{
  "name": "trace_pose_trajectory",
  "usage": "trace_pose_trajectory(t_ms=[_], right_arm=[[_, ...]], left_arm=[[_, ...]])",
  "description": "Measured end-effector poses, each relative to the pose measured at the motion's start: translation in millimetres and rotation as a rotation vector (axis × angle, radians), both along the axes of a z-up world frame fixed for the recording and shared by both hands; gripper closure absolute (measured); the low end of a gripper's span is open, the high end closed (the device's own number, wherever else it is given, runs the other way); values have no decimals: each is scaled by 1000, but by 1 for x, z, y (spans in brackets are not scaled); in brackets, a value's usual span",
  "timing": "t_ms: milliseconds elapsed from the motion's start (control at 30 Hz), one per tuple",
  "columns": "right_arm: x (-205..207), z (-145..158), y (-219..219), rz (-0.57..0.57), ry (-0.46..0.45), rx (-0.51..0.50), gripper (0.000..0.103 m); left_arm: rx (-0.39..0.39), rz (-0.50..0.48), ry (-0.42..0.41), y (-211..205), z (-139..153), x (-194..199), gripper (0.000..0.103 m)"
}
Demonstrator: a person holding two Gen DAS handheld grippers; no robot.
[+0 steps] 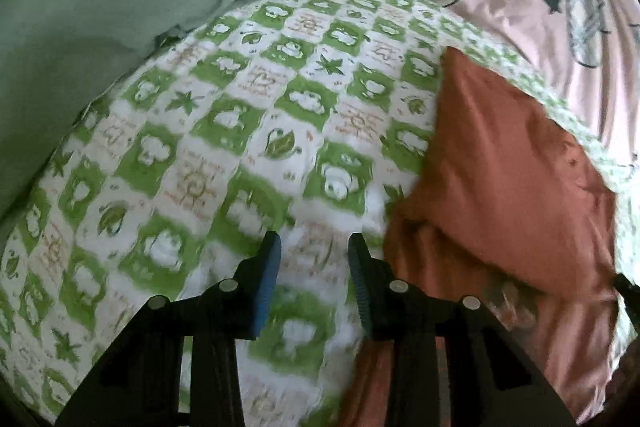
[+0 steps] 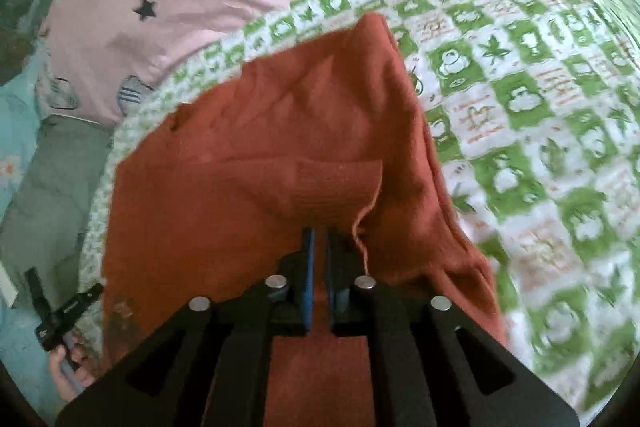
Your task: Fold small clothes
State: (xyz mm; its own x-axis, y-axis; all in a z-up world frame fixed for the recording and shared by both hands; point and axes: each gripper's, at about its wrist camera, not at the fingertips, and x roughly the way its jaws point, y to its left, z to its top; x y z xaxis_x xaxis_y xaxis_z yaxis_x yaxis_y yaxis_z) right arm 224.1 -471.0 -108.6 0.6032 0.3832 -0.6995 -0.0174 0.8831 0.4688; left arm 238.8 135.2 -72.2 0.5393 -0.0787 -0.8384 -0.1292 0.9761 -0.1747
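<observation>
A rust-red knit garment [image 1: 500,167] lies folded on a green-and-white checked blanket [image 1: 240,107]. My left gripper [image 1: 315,243] hovers over the blanket just left of the garment, open, with only blanket showing between its blue pads. In the right wrist view the garment [image 2: 260,147] fills the middle, and a ribbed cuff [image 2: 336,187] lies across it. My right gripper [image 2: 320,239] is low over the garment's near part, just behind the cuff. Its jaws stand a narrow slit apart. Rust fabric shows through the slit, and the pads do not appear to press on it.
A pink duvet with plaid hearts [image 2: 120,39] lies beyond the blanket [image 2: 520,107]. A grey-green pillow [image 1: 100,7] sits at the far left. A hand on a black handle [image 2: 64,311] shows at the right wrist view's lower left edge.
</observation>
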Motion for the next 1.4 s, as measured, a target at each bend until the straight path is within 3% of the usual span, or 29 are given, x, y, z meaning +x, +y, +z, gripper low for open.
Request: trace_pose_trajectory(t_ms=[67, 100, 333, 533, 700, 867, 1000, 1067, 1267, 1400], right_arm=[[-15, 6, -5, 18, -15, -11, 38], [-26, 10, -5, 25, -28, -18, 35], [-101, 8, -20, 54, -33, -37, 35], [-149, -1, -42, 37, -17, -22, 35], [-186, -12, -63, 40, 13, 9, 35], [-218, -40, -65, 160, 85, 157, 35], [-239, -45, -50, 289, 58, 282, 35], [-243, -46, -42, 323, 48, 283, 35], [-242, -49, -36, 331, 31, 310, 35], [-243, -52, -34, 330, 15, 293, 43]], left_arm=[[2, -57, -15, -1, 5, -17, 65], [4, -96, -21, -4, 8, -28, 63], [13, -274, -5, -28, 10, -89, 55], [-11, -289, 34, -26, 4, -129, 49], [-76, -312, 79, -14, -6, -163, 48], [-150, -371, 87, -3, -11, -204, 48], [-228, -426, 109, 5, -14, -235, 48], [-240, -439, 107, 8, -15, -243, 48], [-298, -463, 114, 2, -21, -246, 56], [-280, -460, 100, -4, -23, -240, 77]])
